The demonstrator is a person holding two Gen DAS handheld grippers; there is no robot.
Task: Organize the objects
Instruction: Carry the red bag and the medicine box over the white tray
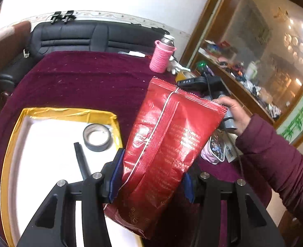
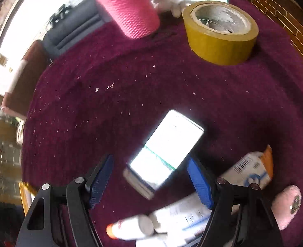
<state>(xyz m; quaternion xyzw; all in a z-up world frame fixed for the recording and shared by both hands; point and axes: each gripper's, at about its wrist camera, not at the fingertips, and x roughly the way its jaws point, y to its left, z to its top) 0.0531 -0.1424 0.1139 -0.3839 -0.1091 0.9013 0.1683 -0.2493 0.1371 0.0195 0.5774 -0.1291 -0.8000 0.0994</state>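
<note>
Clamped low in the left gripper [image 1: 149,180], the glossy red foil snack pouch [image 1: 163,144] hangs at one o'clock beside the gold-rimmed white tray [image 1: 13,144], looking light, crinkly, slippery, while the right gripper [image 2: 151,182] gapes wide around a small white box [image 2: 163,152].

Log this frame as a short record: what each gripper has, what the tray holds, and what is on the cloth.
left gripper: shut on red bag, held above the tray
right gripper: open, around white box
tray: black tape roll, black pen
cloth: yellow tape roll, pink cup, tubes
</note>
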